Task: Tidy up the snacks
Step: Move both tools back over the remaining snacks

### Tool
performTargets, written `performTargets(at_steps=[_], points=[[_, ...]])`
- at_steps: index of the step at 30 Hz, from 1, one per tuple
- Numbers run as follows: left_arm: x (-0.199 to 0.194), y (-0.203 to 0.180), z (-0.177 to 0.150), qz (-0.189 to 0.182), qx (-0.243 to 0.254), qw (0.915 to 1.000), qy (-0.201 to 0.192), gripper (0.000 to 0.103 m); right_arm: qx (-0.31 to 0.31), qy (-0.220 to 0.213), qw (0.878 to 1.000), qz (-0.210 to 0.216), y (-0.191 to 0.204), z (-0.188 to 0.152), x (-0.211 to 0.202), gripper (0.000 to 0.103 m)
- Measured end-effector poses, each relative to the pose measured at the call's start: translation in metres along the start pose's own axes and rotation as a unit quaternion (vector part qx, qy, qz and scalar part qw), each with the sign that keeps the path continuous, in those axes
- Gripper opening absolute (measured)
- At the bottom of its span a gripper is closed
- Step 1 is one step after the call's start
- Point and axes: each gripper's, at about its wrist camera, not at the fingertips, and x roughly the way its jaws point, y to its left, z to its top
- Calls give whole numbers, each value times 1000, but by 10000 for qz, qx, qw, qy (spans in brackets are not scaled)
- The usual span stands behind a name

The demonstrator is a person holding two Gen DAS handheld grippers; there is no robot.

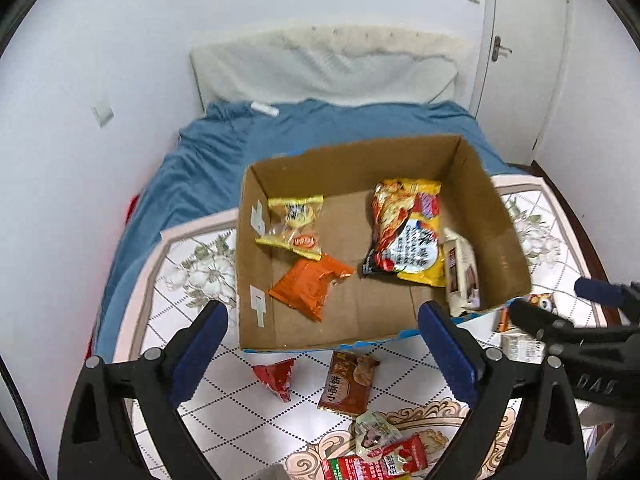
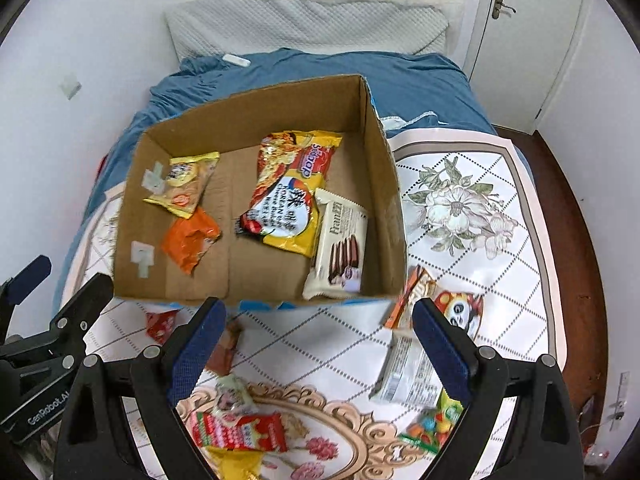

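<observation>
Right now the snacks split around the cardboard box [image 2: 380, 184]: four packets lie inside it, and loose ones such as the brown sachet [image 1: 347, 384] and the white packet [image 2: 404, 376] sit on the mat just in front of it. I judge them light, crinkly and slippery, best pinched at a sealed edge. My left gripper [image 1: 320, 352] and right gripper [image 2: 316, 344] hover before the box, jaws wide apart, holding nothing.

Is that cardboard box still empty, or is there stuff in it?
Partly filled. The cardboard box holds four snack packets, including a big yellow noodle packet; much of its floor is still bare.
</observation>
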Motion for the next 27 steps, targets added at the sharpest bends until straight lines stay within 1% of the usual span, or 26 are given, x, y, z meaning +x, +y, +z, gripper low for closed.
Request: performTargets(at_steps=[1,4,7,9,12,14,16,17,19,20,22,23,25,27], points=[[-9,-1,0,5,-10,10000,-66,97,13,-19,10000,47,0,-4,-6,96],[-30,0,-3,-26,-77,9999,-87,97,26,-103,9999,113,-2,-18,-26,96],[-47,2,-14,-4,-214,9998,-33,97,12,-89,9998,169,-4,-34,-39,96],[-53,4,-25,23,-291,9996,35,97,13,-12,9998,213,-5,-49,-44,96],[-54,13,-55,224,-476,9982,292,97,49,305,9988,386,-7,-77,-39,96],[-46,22,-81,296,-665,9953,633,97,88,669,9962,557,-5,-101,-23,96],[-30,34,-115,443,-849,9896,1078,97,176,1078,9915,709,-1,-126,-2,96],[-24,37,-125,495,-891,9876,1196,97,214,1297,9880,814,3,-138,9,96],[-5,49,-157,724,-1003,9798,1572,97,287,1788,9778,1051,15,-168,37,96],[1,54,-169,752,-1062,9768,1700,97,316,1941,9740,1123,20,-180,46,96],[13,63,-191,871,-1108,9709,1936,97,394,2216,9664,1244,31,-202,68,96],[16,65,-200,940,-1068,9693,2006,97,422,2330,9631,1280,36,-212,78,96],[23,69,-215,1038,-957,9665,2145,97,485,2494,9584,1299,46,-226,96,96],[25,71,-224,1184,-780,9660,2164,97,506,2641,9541,1320,56,-238,112,96]])
